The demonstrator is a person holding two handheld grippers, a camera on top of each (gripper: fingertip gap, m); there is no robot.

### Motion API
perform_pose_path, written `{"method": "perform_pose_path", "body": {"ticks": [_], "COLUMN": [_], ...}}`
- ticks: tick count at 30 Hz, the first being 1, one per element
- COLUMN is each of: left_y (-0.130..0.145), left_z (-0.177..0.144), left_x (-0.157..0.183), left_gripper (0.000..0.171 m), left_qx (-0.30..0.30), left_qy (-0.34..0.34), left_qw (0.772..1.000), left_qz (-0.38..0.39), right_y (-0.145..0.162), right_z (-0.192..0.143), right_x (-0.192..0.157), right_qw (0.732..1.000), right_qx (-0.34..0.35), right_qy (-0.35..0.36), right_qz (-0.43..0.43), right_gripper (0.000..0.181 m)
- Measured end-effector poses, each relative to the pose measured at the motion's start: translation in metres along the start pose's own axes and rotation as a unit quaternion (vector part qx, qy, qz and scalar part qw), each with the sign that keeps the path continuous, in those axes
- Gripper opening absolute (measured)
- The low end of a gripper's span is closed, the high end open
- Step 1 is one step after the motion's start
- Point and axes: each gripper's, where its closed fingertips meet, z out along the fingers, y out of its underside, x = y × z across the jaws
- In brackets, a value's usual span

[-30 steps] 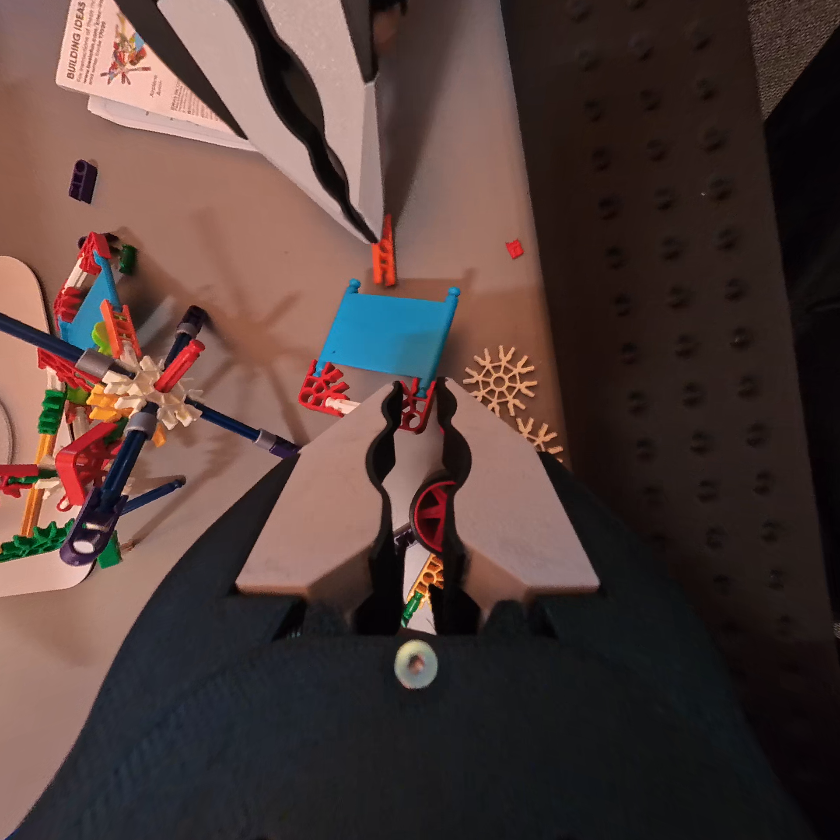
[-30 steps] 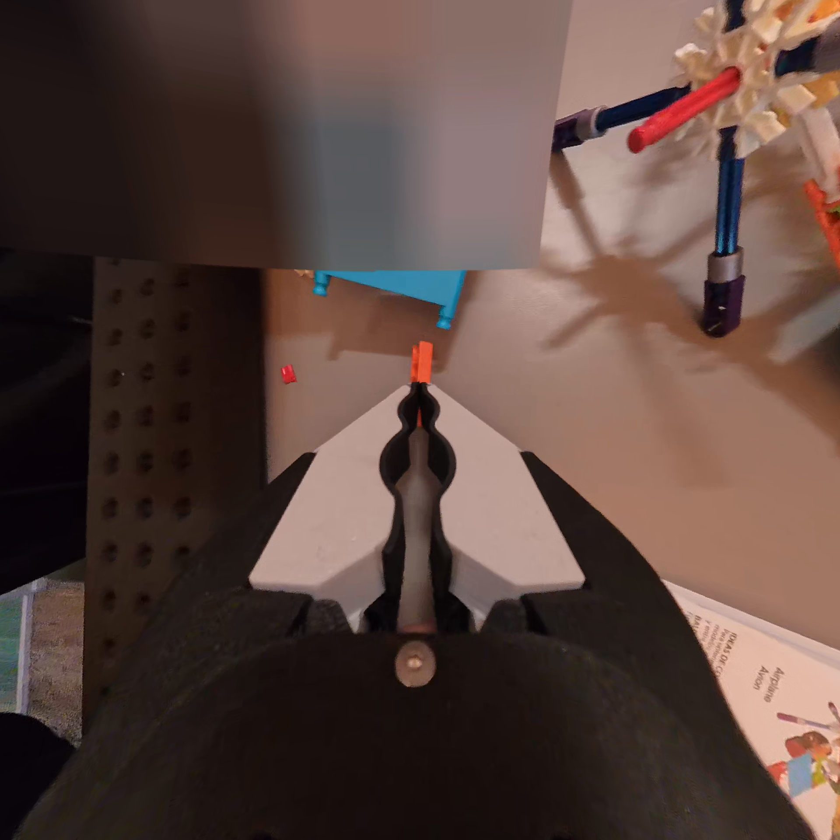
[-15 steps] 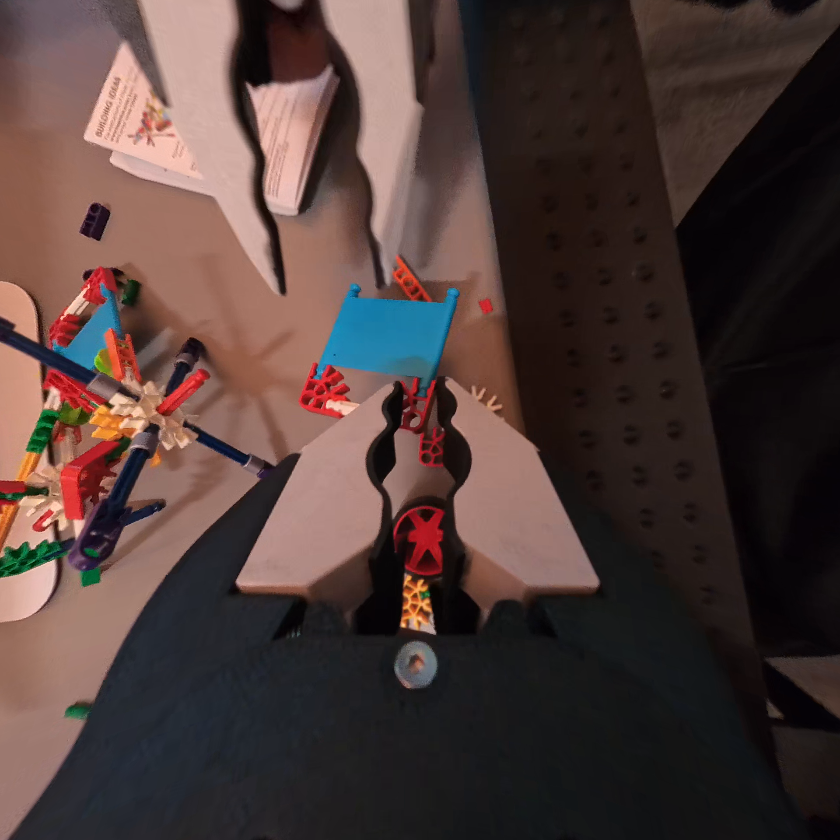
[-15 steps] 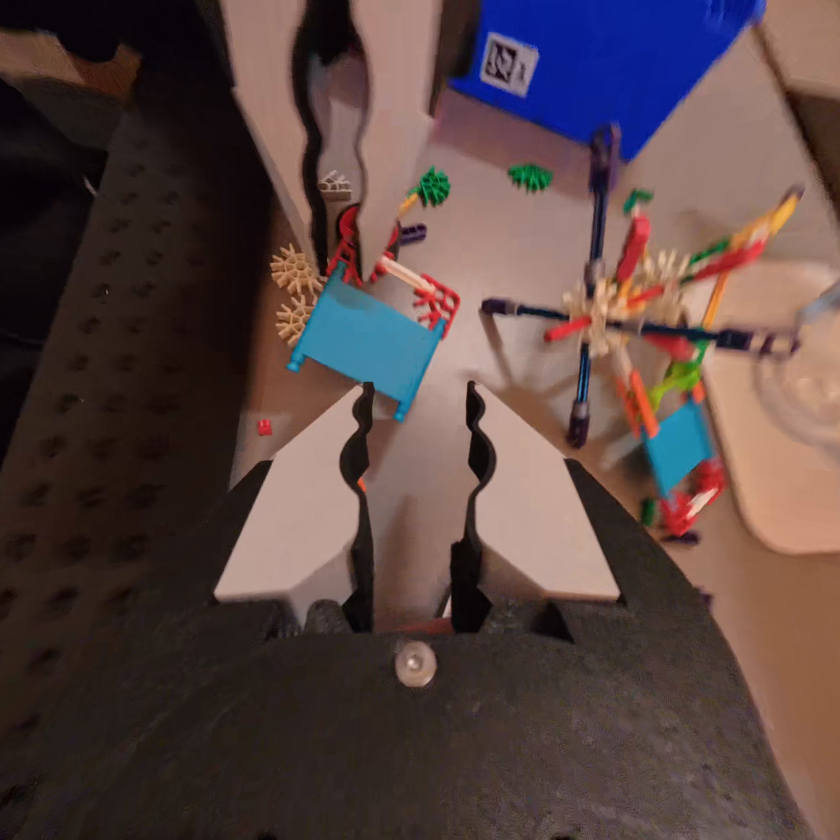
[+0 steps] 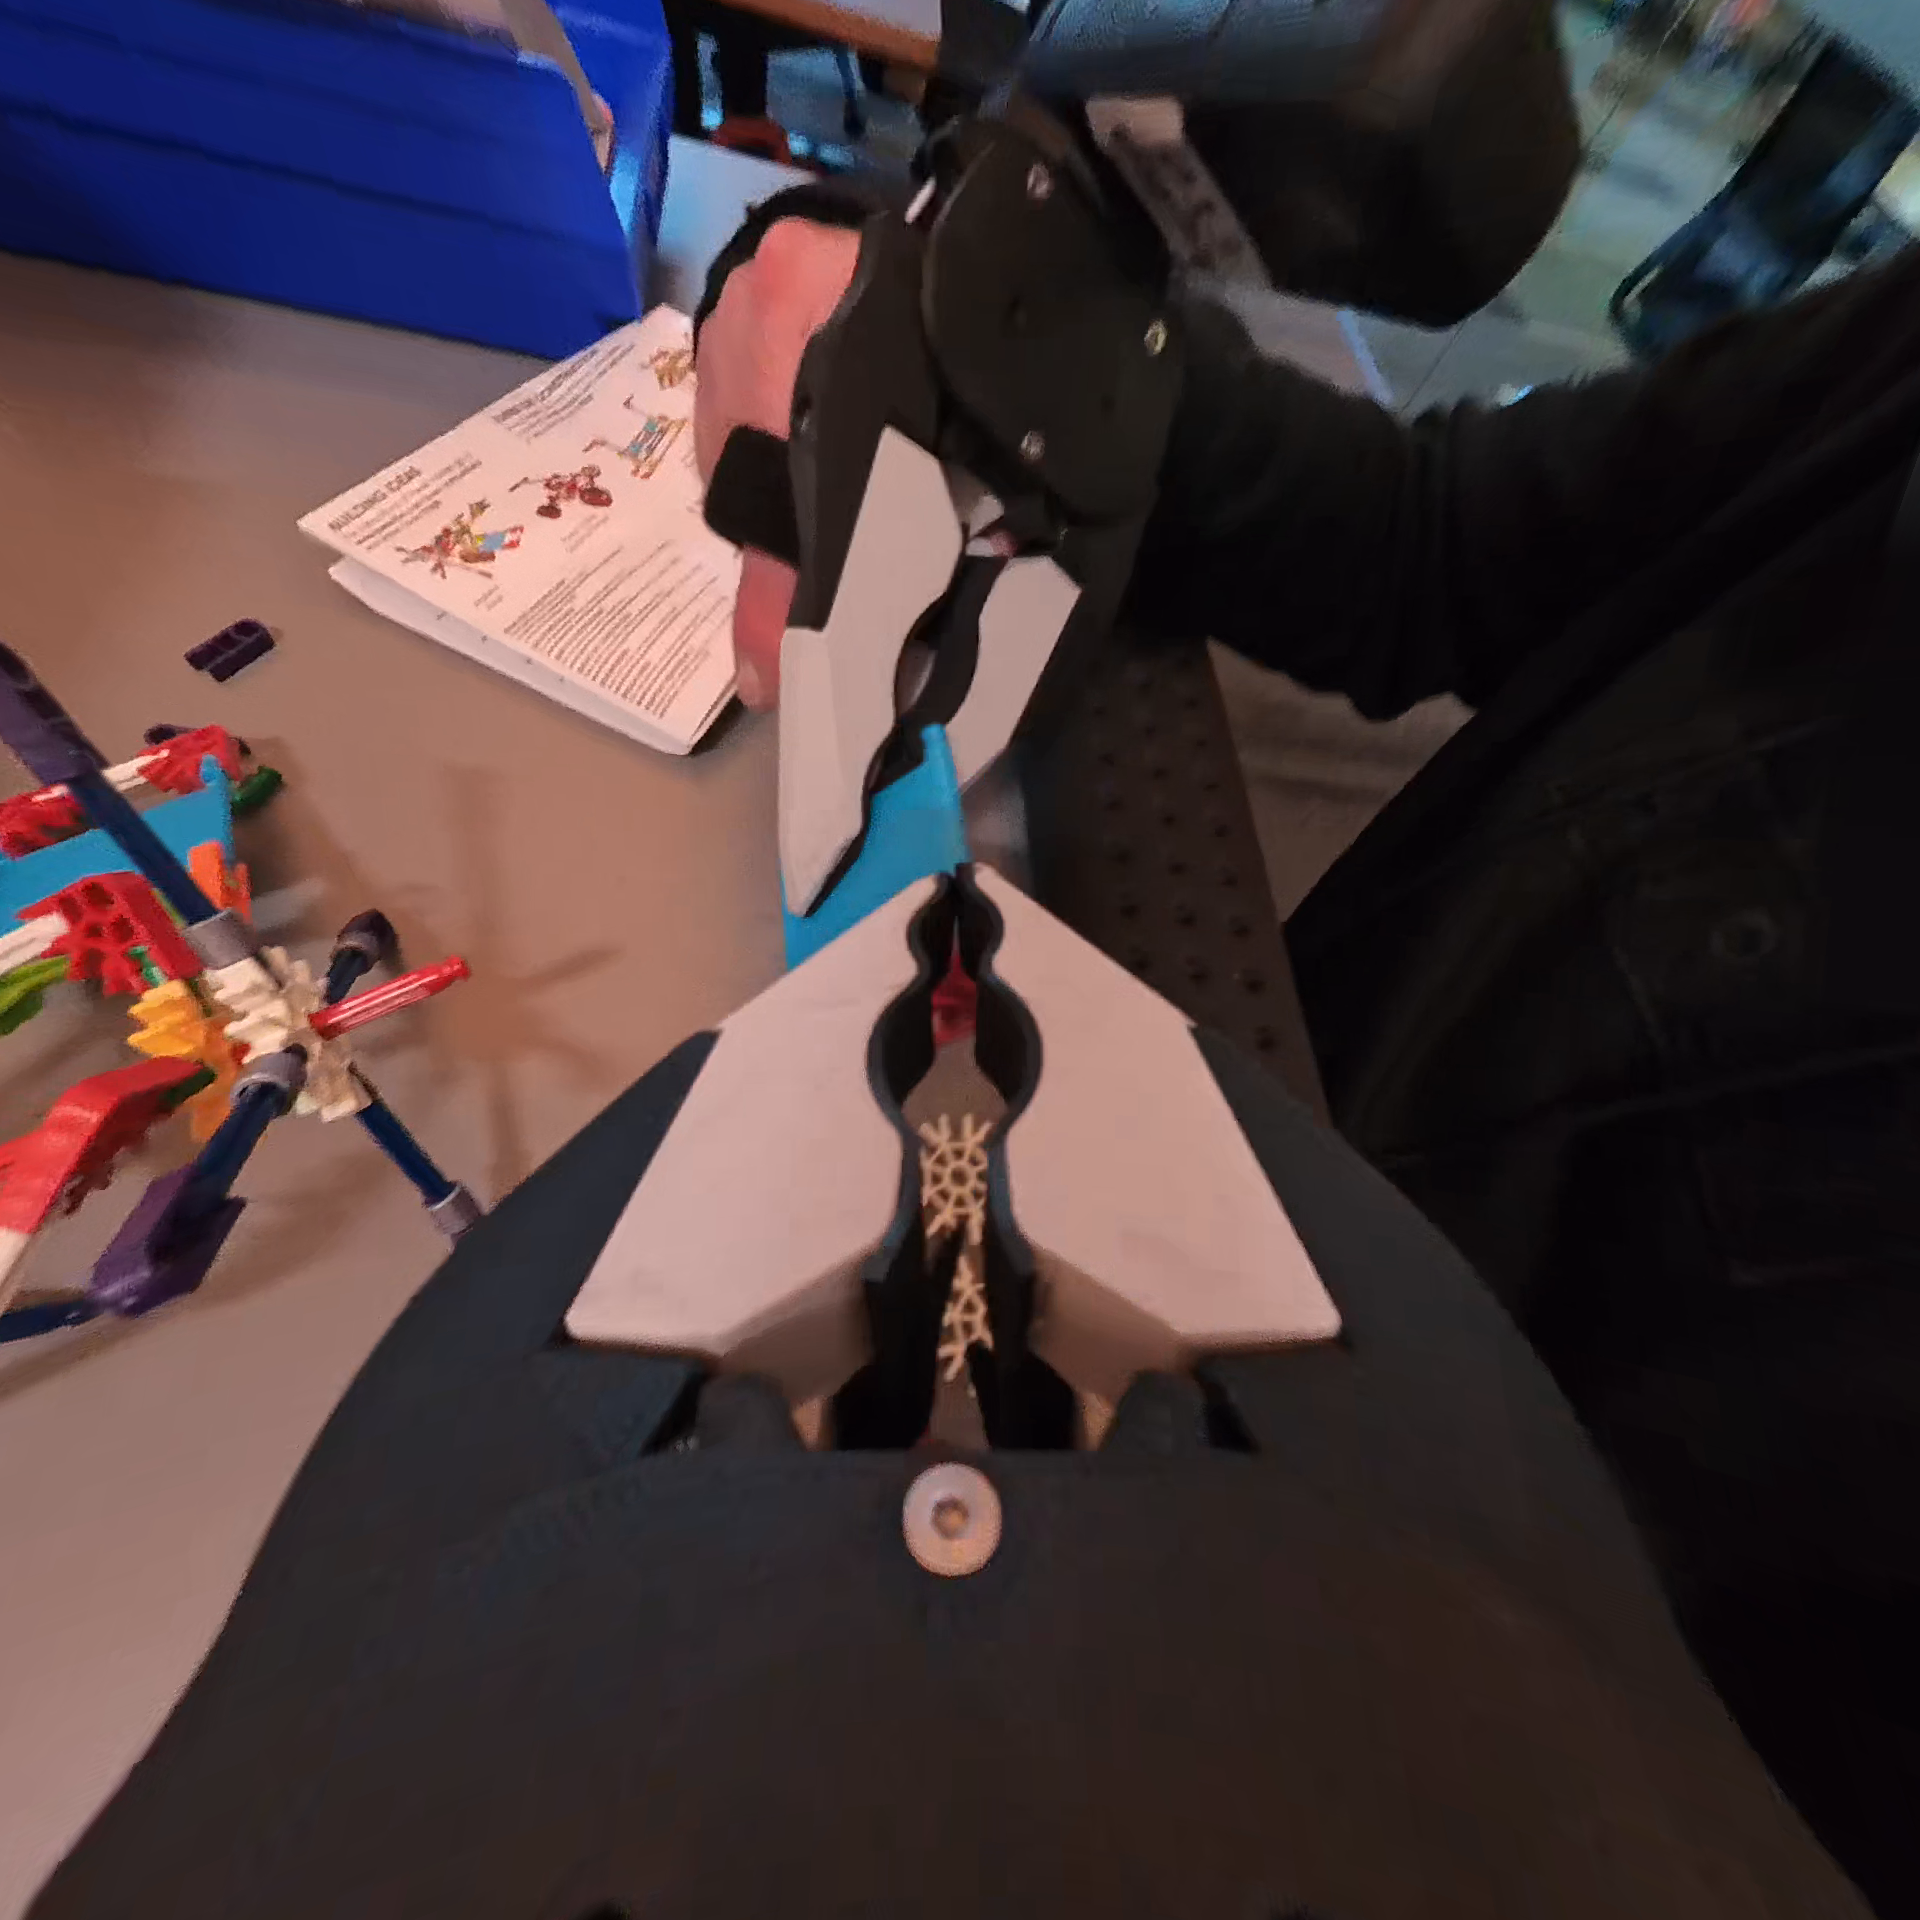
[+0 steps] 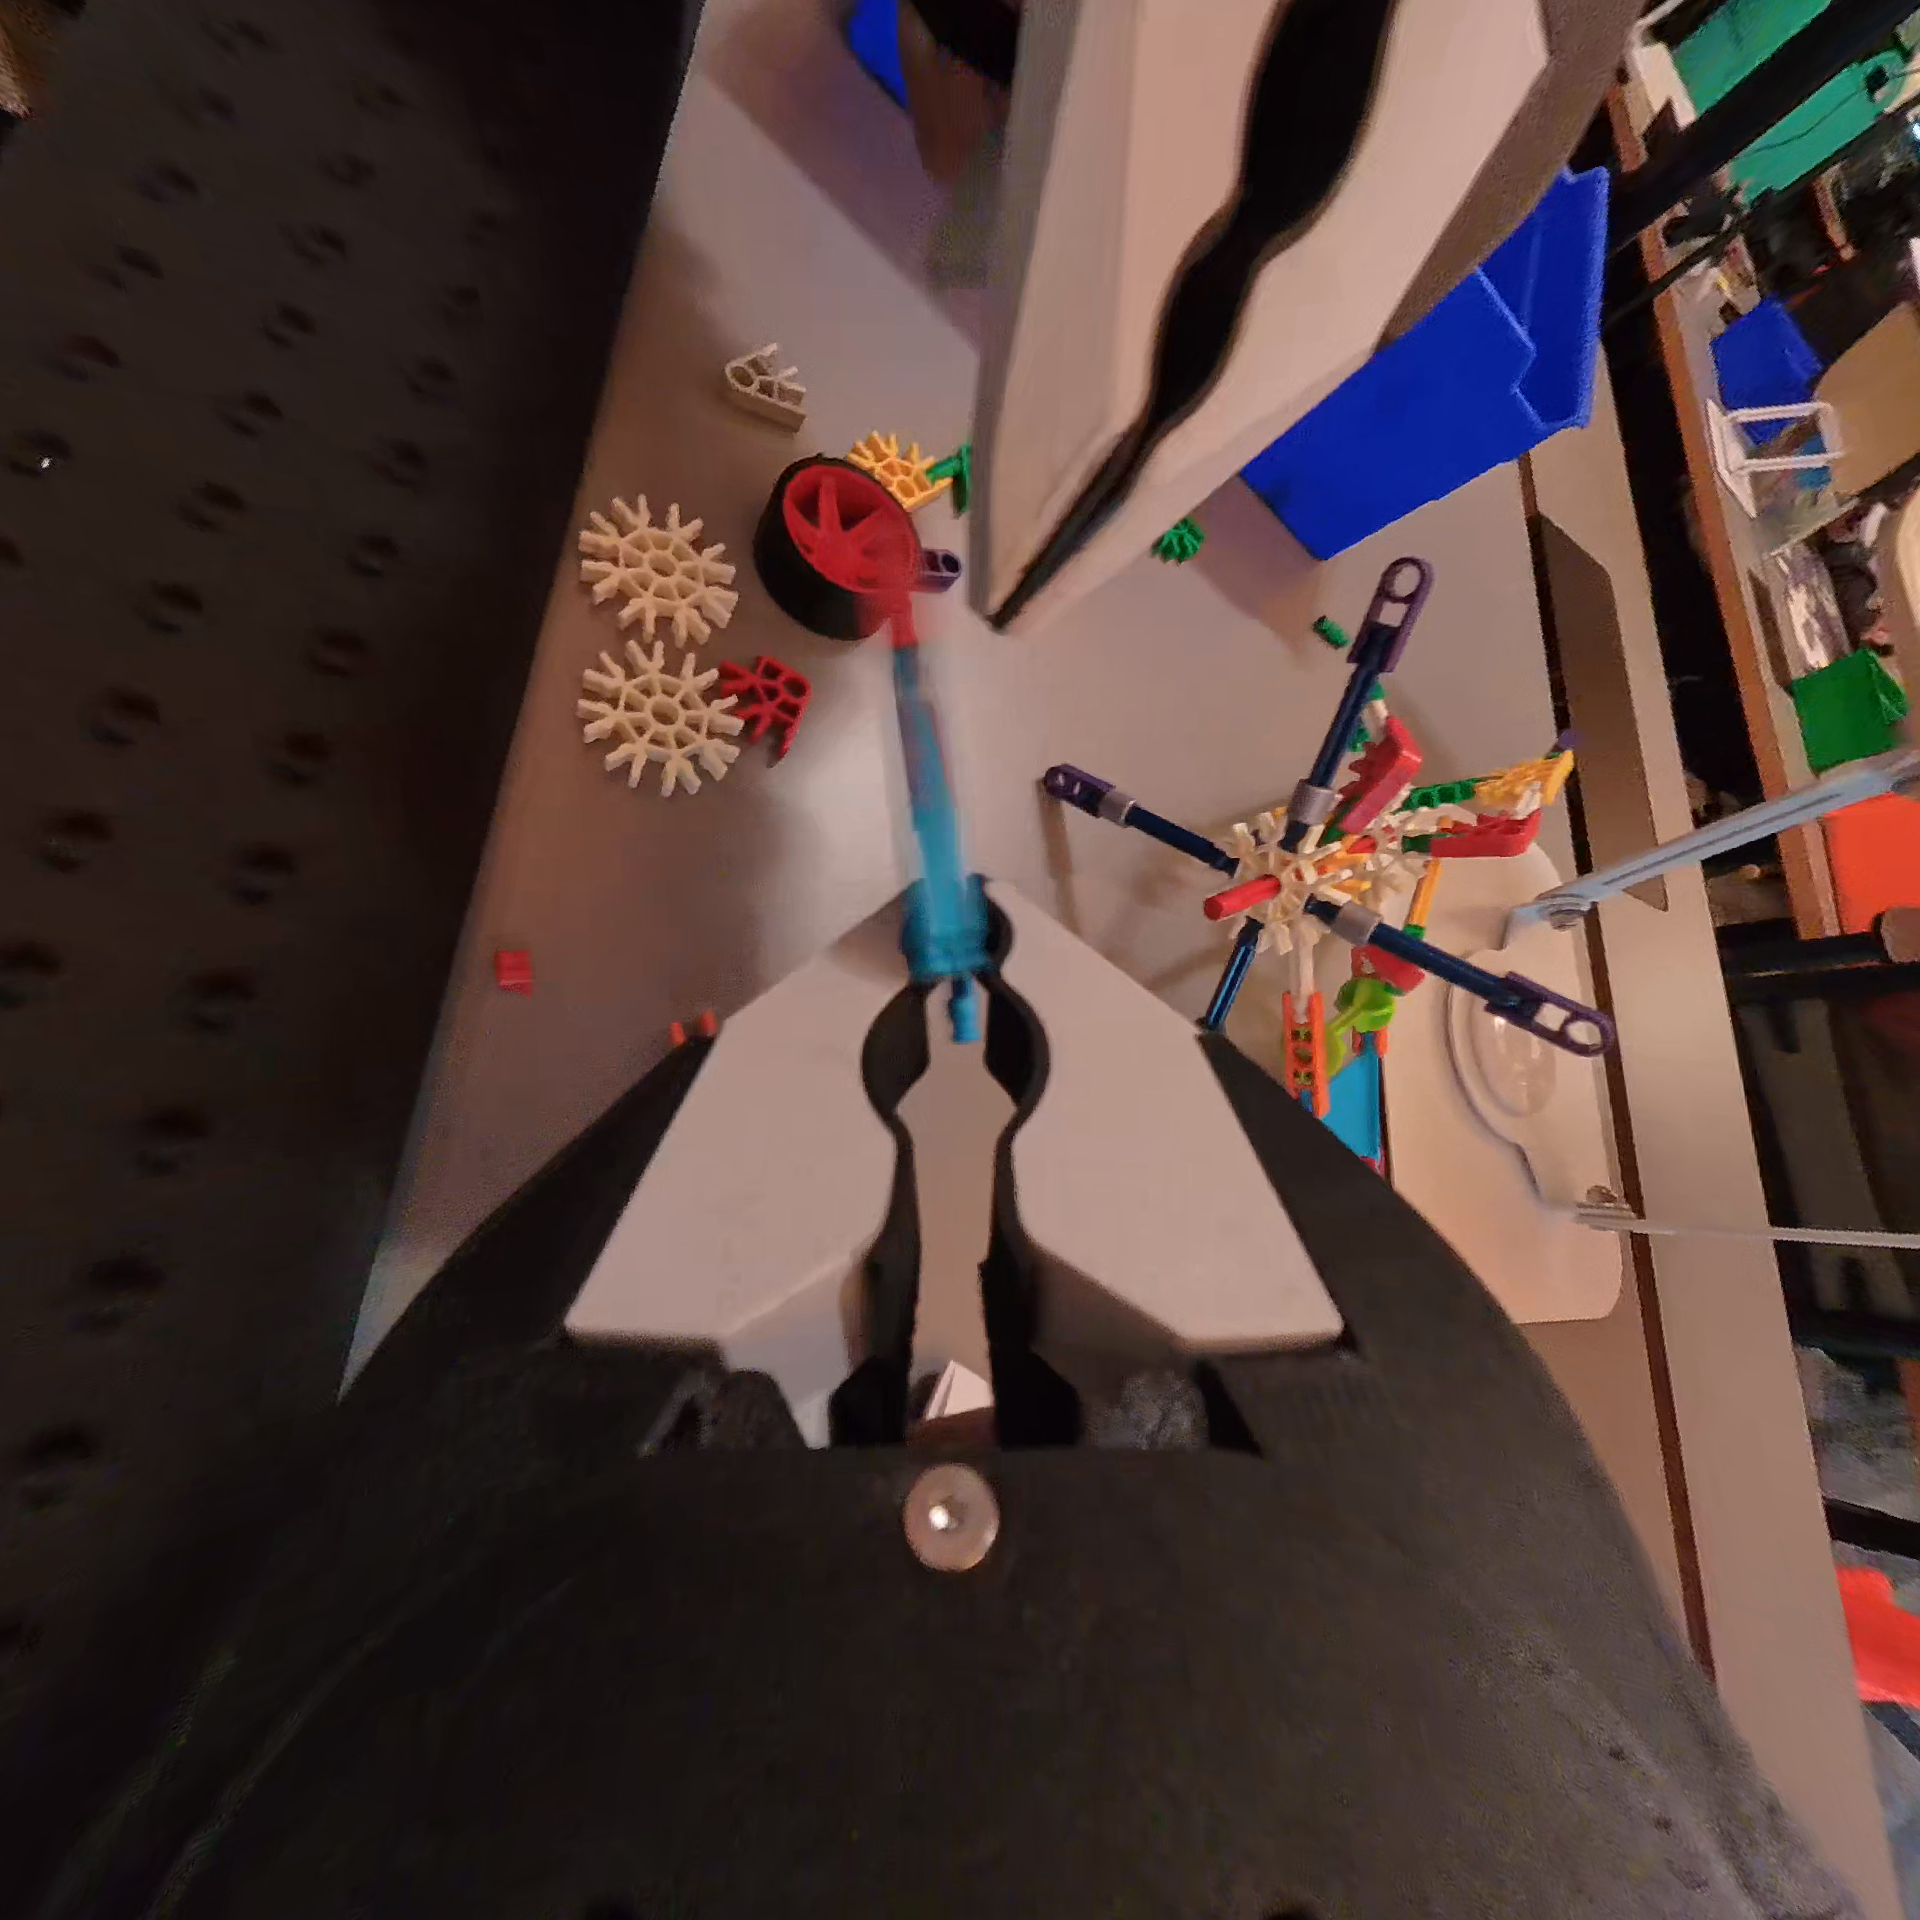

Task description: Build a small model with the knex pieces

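Note:
A flat blue panel [image 5: 904, 831] hangs above the table between my two grippers. My left gripper [image 5: 956, 894] is shut, and a red connector [image 5: 951, 1003] at the panel's near end shows in its jaws. My right gripper [image 6: 961, 914] is shut on the panel's other edge. In the right wrist view the panel [image 6: 930, 790] is edge-on, and the left gripper [image 6: 997, 618] has its tip by the panel's far end. The right gripper also shows in the left wrist view [image 5: 821, 883], held by a bare hand [image 5: 769, 343].
On the table lie a spoked toy model [image 6: 1299, 862], two white snowflake connectors [image 6: 655, 566], a red wheel with a black tyre [image 6: 842, 545], a loose red connector [image 6: 769, 701], an orange piece [image 6: 691, 1029] and an open booklet [image 5: 582, 561]. A blue bin [image 5: 312, 156] stands behind. A dark perforated board [image 6: 260, 520] borders the table.
My right gripper let go of the orange piece, opened, then shut on the blue panel's free edge. Both grippers rose, lifting the panel off the table and tilting it on edge.

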Motion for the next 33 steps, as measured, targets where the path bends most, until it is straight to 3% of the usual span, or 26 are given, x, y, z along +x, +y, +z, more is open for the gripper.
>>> {"method": "perform_pose_path", "body": {"ticks": [5, 11, 13, 17, 21, 24, 27, 30, 33], "left_y": [0.004, 0.008, 0.017, 0.032, 0.037, 0.042, 0.047, 0.048, 0.046], "left_z": [0.004, 0.003, 0.013, 0.026, 0.028, 0.026, 0.027, 0.025, 0.023], "left_x": [-0.004, -0.011, -0.014, -0.019, -0.018, -0.019, -0.018, -0.018, -0.02], "left_gripper": [0.0, 0.035, 0.032, 0.009, 0.004, 0.004, 0.004, 0.004, 0.004], "left_qx": [0.003, 0.007, -0.015, -0.051, -0.062, -0.072, -0.077, -0.081, -0.081], "left_qy": [-0.035, -0.12, -0.144, -0.175, -0.184, -0.194, -0.188, -0.186, -0.185], "left_qw": [0.999, 0.988, 0.983, 0.975, 0.973, 0.972, 0.974, 0.974, 0.974], "left_qz": [0.009, 0.095, 0.109, 0.124, 0.121, 0.108, 0.103, 0.1, 0.098], "right_y": [0.003, 0.014, 0.01, 0.01, 0.01, 0.029, 0.053, 0.051, 0.053], "right_z": [-0.004, -0.004, -0.004, 0.0, 0.003, 0.001, 0.002, 0.007, 0.01], "right_x": [-0.003, -0.007, -0.011, -0.018, -0.025, -0.038, -0.059, -0.058, -0.052], "right_qw": [0.997, 0.976, 0.97, 0.966, 0.963, 0.963, 0.96, 0.961, 0.961], "right_qx": [0.022, 0.038, 0.046, 0.039, 0.031, -0.023, -0.095, -0.099, -0.097], "right_qy": [-0.042, -0.12, -0.14, -0.159, -0.172, -0.19, -0.214, -0.209, -0.198], "right_qz": [0.06, 0.176, 0.193, 0.201, 0.207, 0.191, 0.154, 0.15, 0.165], "right_gripper": [0.0, 0.0, 0.0, 0.0, 0.0, 0.025, 0.028, 0.009, 0.007]}}
